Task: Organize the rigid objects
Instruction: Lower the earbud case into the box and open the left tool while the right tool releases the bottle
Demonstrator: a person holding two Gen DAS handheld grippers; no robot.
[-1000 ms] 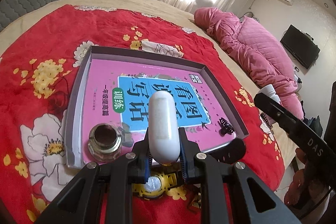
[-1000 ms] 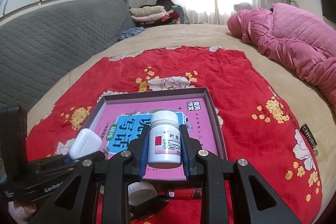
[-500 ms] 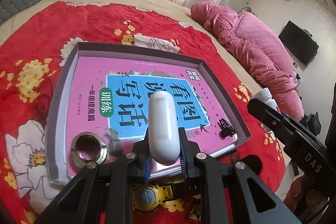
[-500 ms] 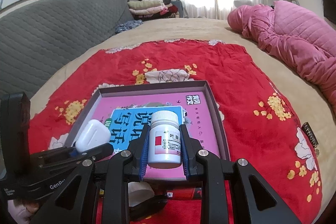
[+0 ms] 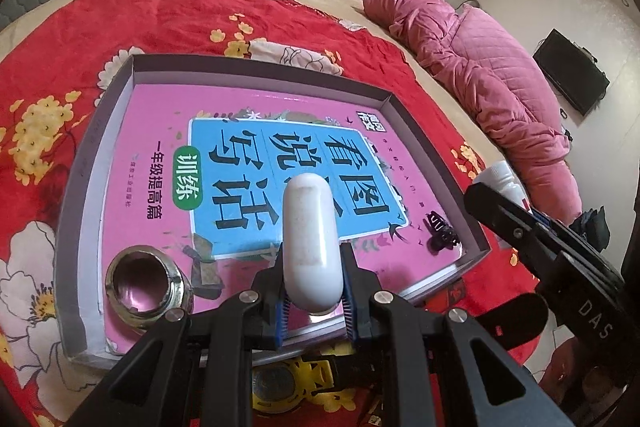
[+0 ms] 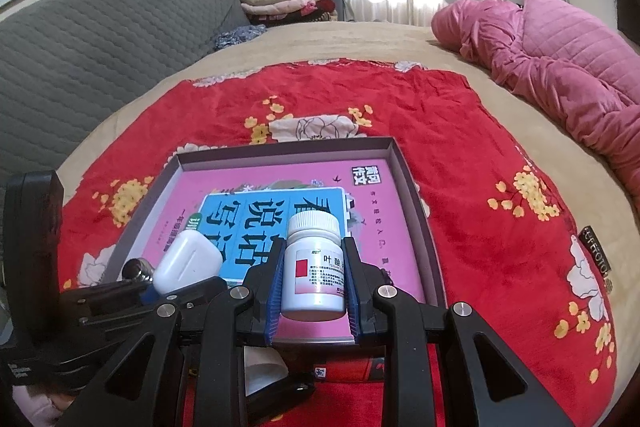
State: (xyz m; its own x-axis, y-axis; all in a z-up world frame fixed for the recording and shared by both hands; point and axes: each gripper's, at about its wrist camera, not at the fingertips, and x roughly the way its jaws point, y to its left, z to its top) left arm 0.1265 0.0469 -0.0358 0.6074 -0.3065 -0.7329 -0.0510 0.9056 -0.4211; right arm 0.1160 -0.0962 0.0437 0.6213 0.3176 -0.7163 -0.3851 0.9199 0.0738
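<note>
Both grippers hold their loads over the shallow grey box (image 5: pixel 224 63) on the red flowered cloth (image 5: pixel 80 23).

The left gripper (image 5: pixel 314 301) is clenched on a white earbud case (image 5: pixel 311 243), and the right gripper (image 6: pixel 313 301) grasps a white pill bottle (image 6: pixel 314 267), both above the box's near edge. Inside the box lie a pink book (image 5: pixel 152 147) covering the floor, a metal nut (image 5: pixel 142 281) in the near left corner, and a small black clip (image 5: pixel 440 237) at the right side. A pink quilt (image 6: pixel 560 67) is heaped beyond.
</note>
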